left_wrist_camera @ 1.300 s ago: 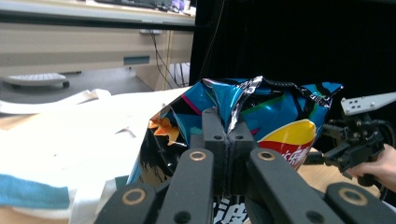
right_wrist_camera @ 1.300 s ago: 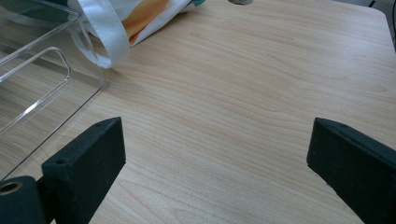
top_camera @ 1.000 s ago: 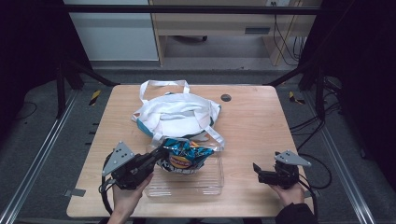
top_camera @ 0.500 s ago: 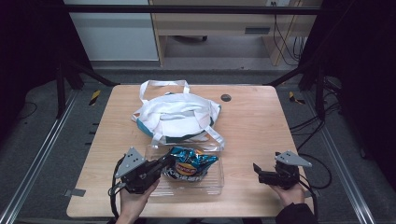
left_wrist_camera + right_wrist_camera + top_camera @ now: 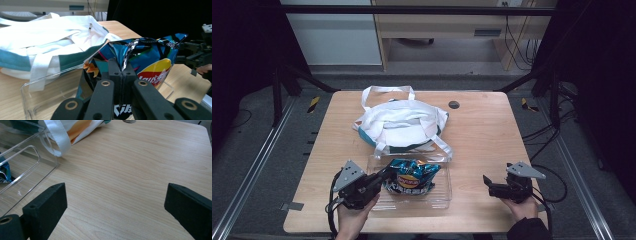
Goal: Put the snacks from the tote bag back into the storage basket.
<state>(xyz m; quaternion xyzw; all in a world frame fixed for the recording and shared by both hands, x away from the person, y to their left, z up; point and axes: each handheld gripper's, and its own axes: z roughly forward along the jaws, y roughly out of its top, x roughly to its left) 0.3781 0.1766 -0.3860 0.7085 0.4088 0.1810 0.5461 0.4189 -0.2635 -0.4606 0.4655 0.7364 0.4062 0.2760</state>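
A blue chip bag (image 5: 412,176) is seen in the clear plastic bin (image 5: 439,197) at the table's (image 5: 492,135) near edge, just in front of the white tote bag (image 5: 399,122). Bag's glossy, crinkled, w/ yellow-red logo. Its top seam is pinched by the closed left gripper (image 5: 121,75). Right gripper (image 5: 115,202) is held wide apart, w/ nothing in it.

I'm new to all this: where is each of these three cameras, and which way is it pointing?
High view: above the person's table edge, looking forward and down on the table; both hands with left gripper and right gripper.
Left gripper view: rides that gripper, looking along shut jaws pinching the chip bag.
Right gripper view: rides the right gripper, facing bare tabletop between wide-open jaws.
Shared: the clear plastic tray and white tote bag appear in all three.
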